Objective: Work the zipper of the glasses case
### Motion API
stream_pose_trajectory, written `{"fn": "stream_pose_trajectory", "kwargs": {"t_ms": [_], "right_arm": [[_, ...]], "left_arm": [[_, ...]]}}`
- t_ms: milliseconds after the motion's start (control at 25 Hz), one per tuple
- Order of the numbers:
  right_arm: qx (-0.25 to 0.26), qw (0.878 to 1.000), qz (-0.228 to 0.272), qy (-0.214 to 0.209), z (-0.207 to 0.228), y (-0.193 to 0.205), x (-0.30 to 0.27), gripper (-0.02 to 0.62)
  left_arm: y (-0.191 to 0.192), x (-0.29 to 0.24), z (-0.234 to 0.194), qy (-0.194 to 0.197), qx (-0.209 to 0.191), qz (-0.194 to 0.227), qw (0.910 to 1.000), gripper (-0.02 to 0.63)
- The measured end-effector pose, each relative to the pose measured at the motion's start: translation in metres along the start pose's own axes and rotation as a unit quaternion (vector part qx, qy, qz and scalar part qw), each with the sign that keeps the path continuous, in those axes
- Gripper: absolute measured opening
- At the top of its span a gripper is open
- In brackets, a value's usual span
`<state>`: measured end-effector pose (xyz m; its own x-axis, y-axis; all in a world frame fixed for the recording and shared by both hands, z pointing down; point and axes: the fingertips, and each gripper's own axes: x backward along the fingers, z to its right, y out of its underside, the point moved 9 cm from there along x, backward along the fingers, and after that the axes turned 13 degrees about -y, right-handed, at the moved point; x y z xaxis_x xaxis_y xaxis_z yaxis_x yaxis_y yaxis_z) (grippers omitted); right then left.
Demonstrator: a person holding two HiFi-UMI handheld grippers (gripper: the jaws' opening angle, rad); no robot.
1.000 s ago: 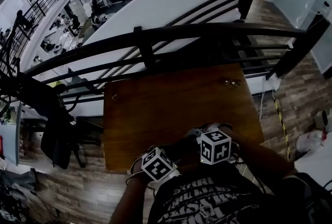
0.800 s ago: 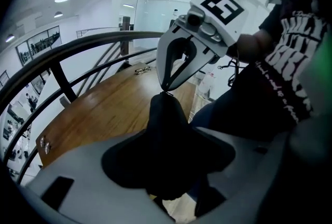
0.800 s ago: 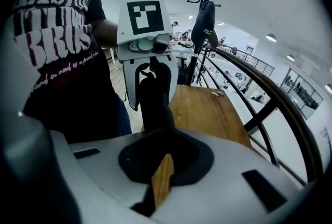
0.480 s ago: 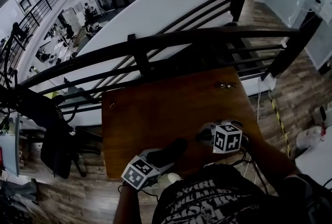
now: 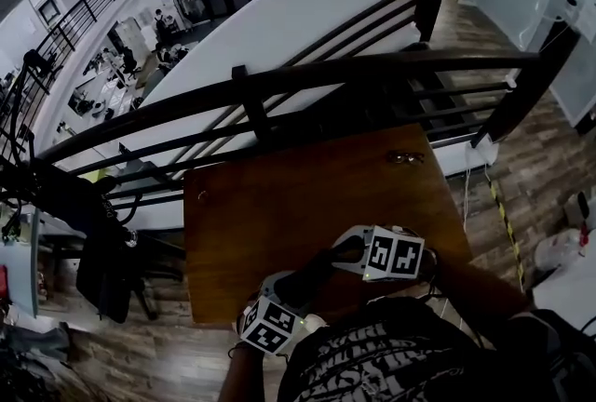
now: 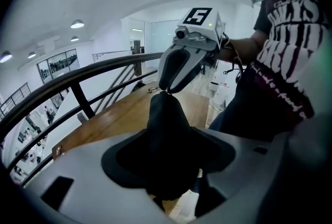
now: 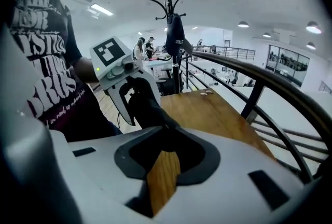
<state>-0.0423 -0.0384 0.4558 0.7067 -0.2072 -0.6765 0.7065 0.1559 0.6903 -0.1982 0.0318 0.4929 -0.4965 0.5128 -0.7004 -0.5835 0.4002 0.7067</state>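
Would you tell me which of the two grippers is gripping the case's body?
The left gripper clamps the case; the right gripper has just been opening its jaws around the tip.

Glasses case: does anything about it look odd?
Only its position: the soft black glasses case is held up over the brown wooden table, not lying on it. Fingers of the left gripper clamp one end; those of the right gripper have just been opening at its tip. Nothing looks damaged.
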Motion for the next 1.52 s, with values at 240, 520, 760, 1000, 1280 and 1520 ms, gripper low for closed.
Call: {"fn": "stream_pose_trajectory", "kwargs": {"t_ms": [240, 520, 760, 1000, 1280, 1520], "right_arm": [[0.069, 0.993, -0.079, 0.06, -0.01, 0.0, -0.011, 0.054], [0.06, 0.987, -0.096, 0.113, 0.002, 0.007, -0.004, -0.002], [0.033, 0.996, -0.025, 0.075, 0.008, 0.001, 0.027, -0.002], [0.085, 0.992, -0.071, 0.057, -0.01, -0.015, 0.005, 0.104], [0.08, 0.993, -0.088, 0.01, -0.014, -0.011, 0.003, 0.042], [0.063, 0.994, -0.085, -0.02, -0.018, -0.01, 0.007, 0.019]], "left_arm": [[0.0, -0.007, 0.007, -0.034, 0.031, -0.009, 0.9989, 0.264], [-0.001, 0.001, 0.008, -0.041, 0.051, 0.024, 0.9976, 0.264], [0.004, 0.008, 0.004, -0.06, 0.056, 0.026, 0.9963, 0.264], [-0.018, 0.008, 0.014, -0.111, -0.033, -0.008, 0.9932, 0.264], [-0.017, 0.016, 0.024, -0.118, -0.122, 0.012, 0.9854, 0.264], [-0.008, 0.024, 0.025, -0.098, -0.12, 0.048, 0.9867, 0.262]]}}
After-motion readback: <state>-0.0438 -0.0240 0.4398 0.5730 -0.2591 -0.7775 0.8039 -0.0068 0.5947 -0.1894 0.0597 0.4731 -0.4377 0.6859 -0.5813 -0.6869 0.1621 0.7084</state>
